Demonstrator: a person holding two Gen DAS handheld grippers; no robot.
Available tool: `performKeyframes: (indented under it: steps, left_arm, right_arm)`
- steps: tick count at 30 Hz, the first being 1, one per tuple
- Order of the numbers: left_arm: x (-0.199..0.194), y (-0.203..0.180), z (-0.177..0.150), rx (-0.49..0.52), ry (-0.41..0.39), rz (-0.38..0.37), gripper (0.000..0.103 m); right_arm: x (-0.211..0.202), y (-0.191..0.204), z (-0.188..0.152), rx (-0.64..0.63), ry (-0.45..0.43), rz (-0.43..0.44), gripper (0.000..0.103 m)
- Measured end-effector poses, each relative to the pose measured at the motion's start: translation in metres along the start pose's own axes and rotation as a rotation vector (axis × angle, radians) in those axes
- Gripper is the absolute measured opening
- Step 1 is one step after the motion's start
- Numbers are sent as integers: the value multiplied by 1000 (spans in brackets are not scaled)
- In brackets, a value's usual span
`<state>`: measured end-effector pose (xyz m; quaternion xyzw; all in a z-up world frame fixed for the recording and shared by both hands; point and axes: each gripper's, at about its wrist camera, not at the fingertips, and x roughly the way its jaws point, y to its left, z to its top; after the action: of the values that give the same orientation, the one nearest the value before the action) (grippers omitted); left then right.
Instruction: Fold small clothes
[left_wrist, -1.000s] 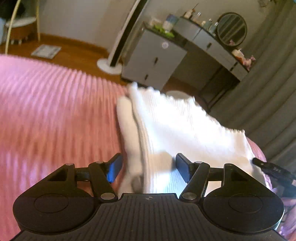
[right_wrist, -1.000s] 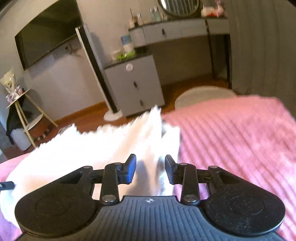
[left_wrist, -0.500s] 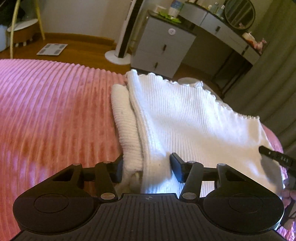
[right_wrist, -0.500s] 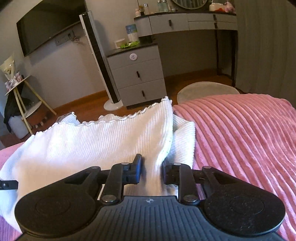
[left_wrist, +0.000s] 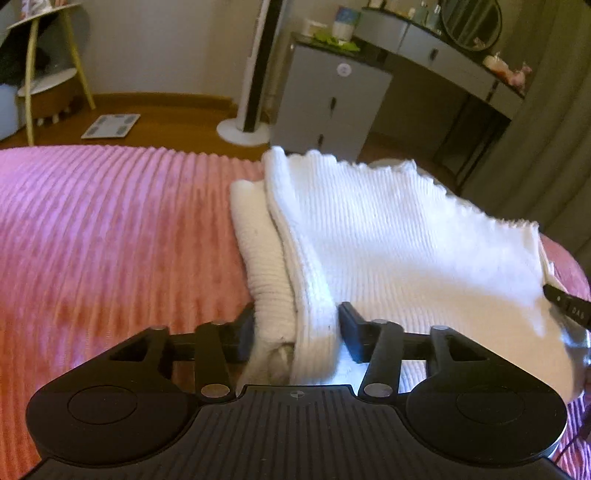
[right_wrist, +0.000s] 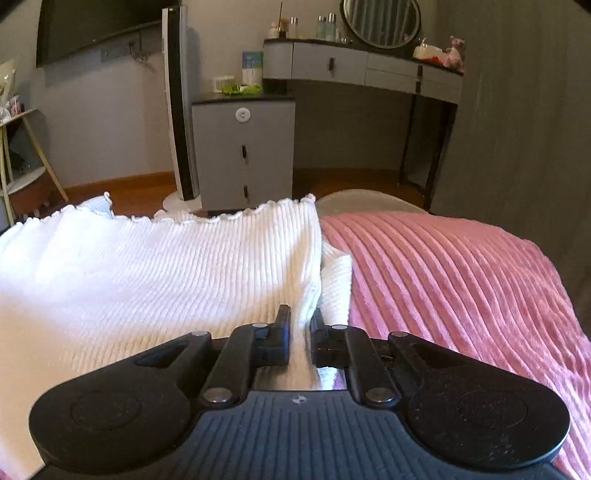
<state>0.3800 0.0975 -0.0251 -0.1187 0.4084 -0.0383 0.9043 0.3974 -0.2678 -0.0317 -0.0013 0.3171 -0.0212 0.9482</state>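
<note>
A white ribbed knit garment (left_wrist: 388, 240) with a frilled hem lies folded on the pink ribbed bedspread (left_wrist: 110, 229). My left gripper (left_wrist: 295, 325) is shut on the garment's near left edge, with thick folded layers bunched between its fingers. The garment also shows in the right wrist view (right_wrist: 147, 273). My right gripper (right_wrist: 300, 325) is shut on the garment's near right edge, jaws almost together on the cloth. A tip of the right gripper (left_wrist: 569, 310) shows at the right edge of the left wrist view.
Beyond the bed's far edge stand a grey drawer cabinet (right_wrist: 243, 155), a tower fan (right_wrist: 177, 110), a grey dressing table (right_wrist: 362, 70) with a round mirror, and a curtain (right_wrist: 524, 110). A bathroom scale (left_wrist: 110, 126) lies on the wooden floor.
Both grippers have closed further on the garment's near edge. The garment has come down from raised and tilted to lying flatter on the bedspread.
</note>
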Motion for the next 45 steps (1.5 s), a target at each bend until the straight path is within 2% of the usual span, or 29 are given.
performKeyframes:
  steps: [2, 4, 6, 8, 10, 12, 16, 18, 19, 21, 25, 26, 27, 28, 29, 30, 31, 33, 35, 37, 38, 40, 41, 42, 43, 45]
  left_arm:
    - [-10, 5, 3, -13, -14, -22, 55]
    - [-19, 11, 7, -25, -47, -24, 57]
    - [-21, 17, 11, -48, -65, -20, 64]
    - [-16, 23, 11, -87, -48, -36, 68]
    - [-9, 27, 9, -118, -12, -67, 68]
    - [-6, 26, 8, -126, -7, -72, 68]
    - [-16, 18, 14, -87, -119, -18, 68]
    - [-15, 13, 25, -63, -150, -12, 73]
    - [-10, 11, 32, -60, -144, -16, 74]
    - [6, 7, 47, -59, -109, -38, 83]
    - [49, 4, 66, -70, 24, -34, 84]
    - [55, 1, 68, -58, 22, -9, 82]
    - [57, -3, 68, -37, 7, 9, 76]
    - [59, -8, 70, -12, -6, 17, 73]
    - [60, -13, 71, 15, -11, 24, 59]
    - [60, -18, 71, 38, -22, 34, 47]
    - [60, -24, 71, 57, -36, 37, 41]
    - [54, -30, 69, 101, -77, 50, 20]
    - [41, -34, 68, 124, -169, 55, 12]
    - [33, -37, 67, 131, -254, 74, 10]
    - [35, -40, 66, 145, -261, 109, 10]
    - [51, -42, 61, 185, -210, 193, 14]
    - [62, -39, 56, 188, -154, 229, 19]
    - [67, -34, 52, 178, -118, 244, 22]
    - [61, -30, 46, 162, -137, 237, 23]
    - [41, -26, 41, 143, -154, 198, 29]
  right_arm:
    - [-6, -8, 6, 63, 10, 33, 20]
    - [-13, -18, 10, 112, -7, 54, 35]
    - [-15, -25, 11, 139, -6, 41, 36]
    - [-13, -28, 6, 156, 14, 66, 36]
    - [-13, -29, 1, 163, 34, 86, 36]
    - [-15, -28, 1, 143, 18, 83, 36]
    - [-13, -28, 9, 159, -24, 86, 36]
    - [-6, -24, 19, 150, -36, 87, 36]
    - [-1, -20, 24, 140, -37, 85, 36]
    - [17, -14, 36, 124, -15, 77, 36]
    - [51, -11, 54, 141, 30, 39, 37]
    - [58, -11, 56, 147, 54, 48, 37]
    - [63, -10, 58, 148, 64, 50, 37]
    - [67, -10, 59, 141, 71, 56, 31]
    - [71, -9, 60, 132, 79, 64, 24]
    - [71, -9, 60, 128, 77, 82, 10]
    - [69, -8, 61, 125, 65, 94, 8]
    - [60, -4, 62, 88, 10, 81, 7]
    - [47, 1, 65, 62, -86, 51, 7]
    - [40, 5, 67, 40, -155, 12, 7]
    - [41, 7, 65, 33, -165, -6, 7]
    - [53, 8, 61, 22, -122, -36, 9]
    - [62, 7, 57, 25, -91, -45, 9]
    - [70, 4, 55, 31, -40, -44, 14]
    - [71, -1, 54, 52, -6, -44, 14]
    - [49, -9, 56, 98, -51, -14, 15]
